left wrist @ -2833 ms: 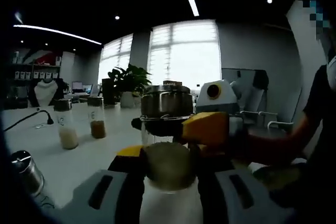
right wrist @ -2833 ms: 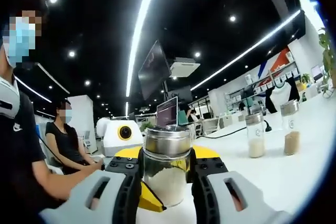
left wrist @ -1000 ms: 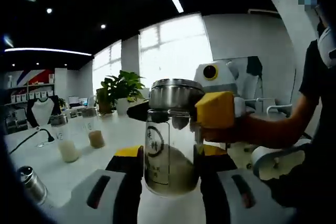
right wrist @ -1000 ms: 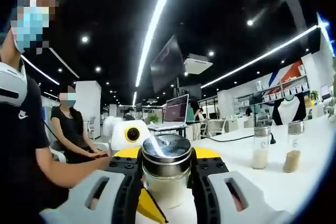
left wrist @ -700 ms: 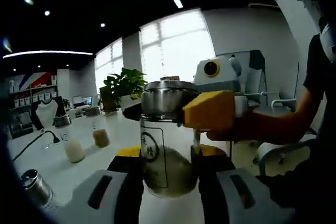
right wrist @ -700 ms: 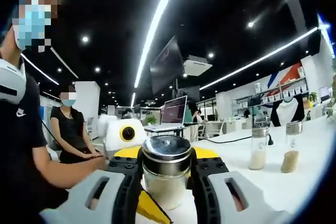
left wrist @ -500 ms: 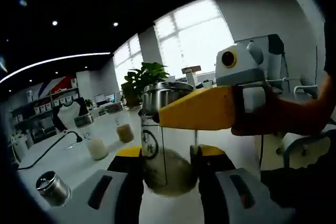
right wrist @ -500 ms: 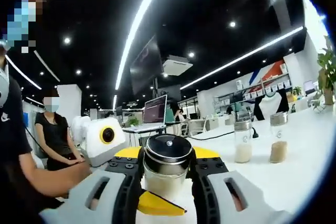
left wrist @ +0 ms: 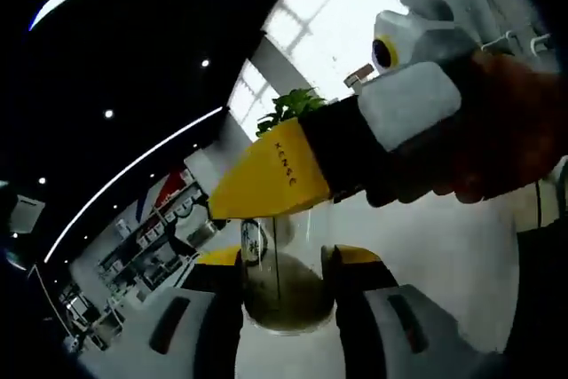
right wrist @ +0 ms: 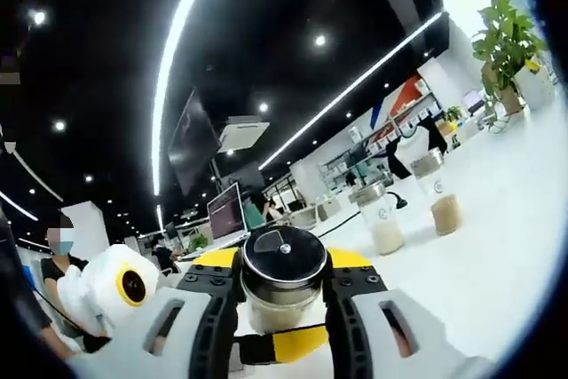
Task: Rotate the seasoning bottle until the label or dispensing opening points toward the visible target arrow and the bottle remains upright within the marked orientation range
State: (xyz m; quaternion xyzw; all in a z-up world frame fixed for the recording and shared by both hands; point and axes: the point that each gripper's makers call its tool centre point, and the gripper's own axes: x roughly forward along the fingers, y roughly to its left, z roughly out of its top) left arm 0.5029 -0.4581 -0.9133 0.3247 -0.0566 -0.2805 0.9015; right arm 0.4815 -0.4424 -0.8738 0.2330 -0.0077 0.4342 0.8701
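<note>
In the left gripper view my left tool [left wrist: 286, 286] is clenched on the seasoning bottle [left wrist: 284, 277], its two jaws pressed against the glass on either side, low on the body. The glass holds a dark greenish-brown seasoning in its lower part, and a round printed label [left wrist: 255, 241] shows on the side facing left in this view. My right tool [left wrist: 355, 144] crosses in from the right at the level of the bottle's top, its yellow tip pointing left and hiding the cap; a hand [left wrist: 497, 130] is wrapped around its body.

In the right gripper view my right tool [right wrist: 284, 303] grips the same bottle just under its steel cap [right wrist: 285, 259], a jaw tight against each side of the neck. The cap's flat round top faces the camera. Below it the yellow tip of the left tool [right wrist: 297, 343] shows against the bottle. The bottle is held between both tools, above the white table [right wrist: 497, 255]; whether it touches the table I cannot tell. Farther off on the table stand two more jars [right wrist: 383, 219], one with pale contents, one with brown, close together, and a potted plant [right wrist: 508, 42] at the far right
</note>
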